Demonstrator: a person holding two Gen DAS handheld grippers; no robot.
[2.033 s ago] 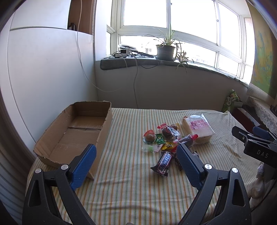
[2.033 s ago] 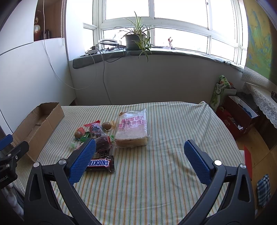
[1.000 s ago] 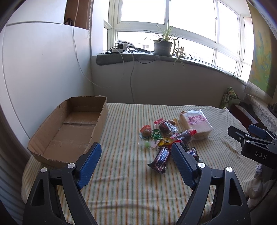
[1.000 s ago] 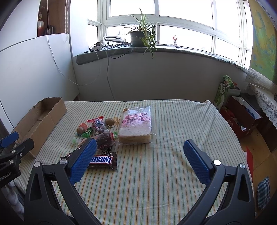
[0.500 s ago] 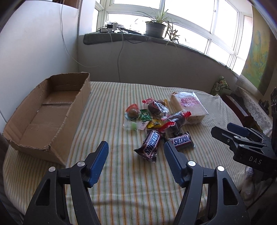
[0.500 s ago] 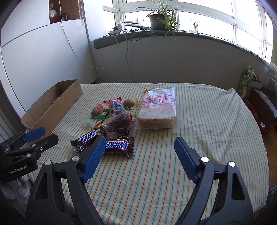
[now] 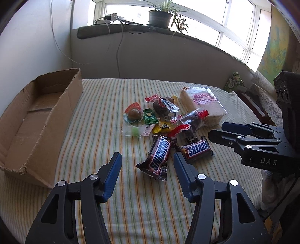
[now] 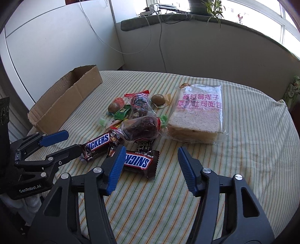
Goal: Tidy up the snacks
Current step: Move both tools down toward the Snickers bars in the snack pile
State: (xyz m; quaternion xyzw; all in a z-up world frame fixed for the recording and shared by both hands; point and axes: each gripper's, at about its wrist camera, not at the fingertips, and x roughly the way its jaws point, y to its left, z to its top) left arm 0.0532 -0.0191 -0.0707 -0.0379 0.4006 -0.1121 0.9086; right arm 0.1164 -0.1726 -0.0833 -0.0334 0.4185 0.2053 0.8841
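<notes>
- A home room, lived-in rather than a workplace.
- Ahead of the tools, a striped tablecloth (image 7: 97,112) covers a round table.
- Beyond it, a potted plant (image 7: 161,16) and cables sit on a wide windowsill (image 8: 168,20).
- A lace-covered cabinet (image 7: 262,88) stands to the right.

Both hand-held grippers (image 7: 147,176) (image 8: 150,169) half-closing, tilted down, empty.

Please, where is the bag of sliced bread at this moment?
In the right wrist view the bag of sliced bread lies on the striped tablecloth, right of the snack pile, touching the dark red wrapped snack.
</notes>
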